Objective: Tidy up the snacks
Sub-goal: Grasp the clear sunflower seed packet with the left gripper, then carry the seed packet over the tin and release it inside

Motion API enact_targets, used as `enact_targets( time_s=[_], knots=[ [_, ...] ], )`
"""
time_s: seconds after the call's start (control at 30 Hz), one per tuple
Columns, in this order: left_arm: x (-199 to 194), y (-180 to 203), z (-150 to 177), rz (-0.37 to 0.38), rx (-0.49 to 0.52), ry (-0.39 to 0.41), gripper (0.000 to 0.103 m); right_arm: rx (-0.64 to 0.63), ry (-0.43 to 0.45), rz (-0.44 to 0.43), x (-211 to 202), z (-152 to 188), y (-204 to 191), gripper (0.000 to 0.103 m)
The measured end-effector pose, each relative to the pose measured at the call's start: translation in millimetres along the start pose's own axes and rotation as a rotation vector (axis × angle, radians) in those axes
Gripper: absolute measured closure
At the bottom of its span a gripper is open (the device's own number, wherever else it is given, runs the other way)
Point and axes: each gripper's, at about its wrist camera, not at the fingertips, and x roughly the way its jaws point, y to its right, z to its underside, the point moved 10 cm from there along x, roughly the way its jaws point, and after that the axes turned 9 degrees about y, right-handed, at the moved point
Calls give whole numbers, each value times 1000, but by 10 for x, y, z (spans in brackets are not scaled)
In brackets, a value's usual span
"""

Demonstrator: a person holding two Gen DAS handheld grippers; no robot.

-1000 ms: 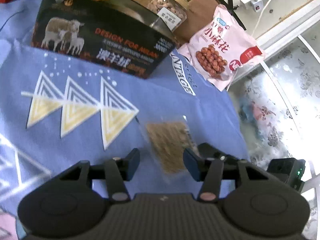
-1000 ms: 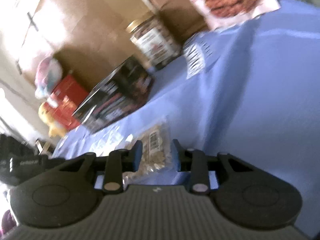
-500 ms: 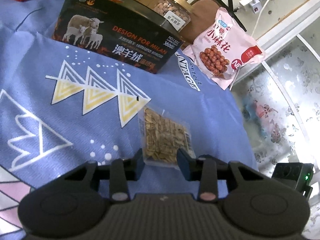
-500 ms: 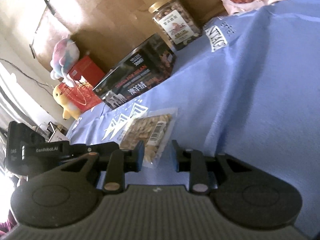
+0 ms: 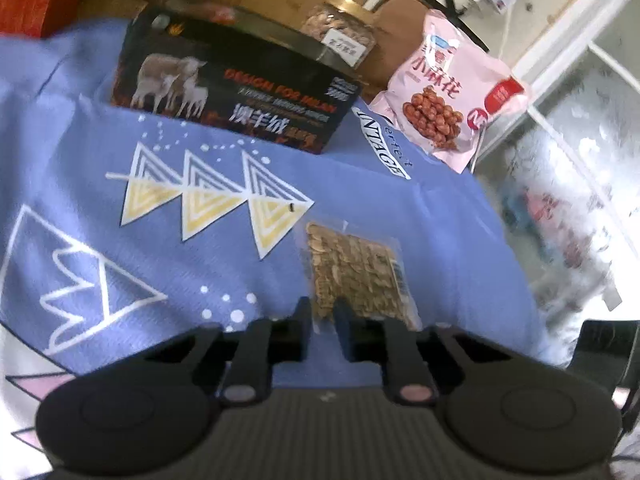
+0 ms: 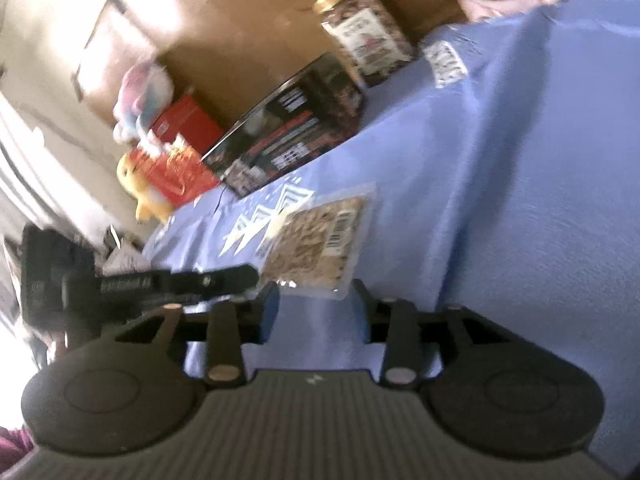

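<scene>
A clear packet of seeds (image 5: 356, 276) lies flat on the blue patterned cloth (image 5: 160, 240). My left gripper (image 5: 323, 316) is shut on the packet's near corner, its jaws pinched close together. In the right wrist view the same packet (image 6: 316, 236) lies just beyond my right gripper (image 6: 315, 306). That gripper's jaws are opening, and the packet's near edge sits at their tips with neither pad pressing on it. The left gripper's finger (image 6: 240, 274) reaches the packet from the left of that view.
At the cloth's far edge stand a black box with sheep printed on it (image 5: 232, 92), a jar of nuts with a gold lid (image 5: 340, 32) and a pink snack bag (image 5: 448, 96). A red box (image 6: 180, 152) and a yellow plush toy (image 6: 140, 192) sit beyond. The cloth ends at the right (image 5: 516, 280).
The left jaws have closed onto the packet's near corner. The right jaws have spread wider, and the packet now lies just ahead of them rather than between them.
</scene>
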Motion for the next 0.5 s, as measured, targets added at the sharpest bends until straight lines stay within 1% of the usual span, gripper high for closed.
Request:
enact_targets(
  time_s=[0.07,0.1,0.2,0.27,0.3,0.33,0.37,0.4,0.47,0.5],
  knots=[
    [2,-66,-22,47,-78,-16,96,-1,0,1,7,8,-22,54],
    [-4,-108,-43,76,-127,-24,97,11,-1,0,12,1,-15,54],
    [-20,-199,-75,145,-254,-43,99,98,0,-19,27,-36,58,54],
    [-46,-201,-88,155,-266,-49,99,140,6,-27,31,-56,104,55],
    [-67,-184,-103,161,-262,-48,97,148,9,-27,27,-61,110,55],
    [-106,-162,-143,173,-254,-35,97,152,11,-25,25,-70,116,55],
    [-134,-146,-190,179,-244,-20,91,155,11,-25,23,-76,120,55],
    [-151,-123,-241,188,-235,-5,82,162,8,-29,20,-77,122,55],
    [-123,-80,-299,202,-229,-4,69,190,0,-41,44,-87,128,55],
    [-80,-66,-310,197,-224,-11,69,198,-1,-44,61,-94,127,55]
  ],
)
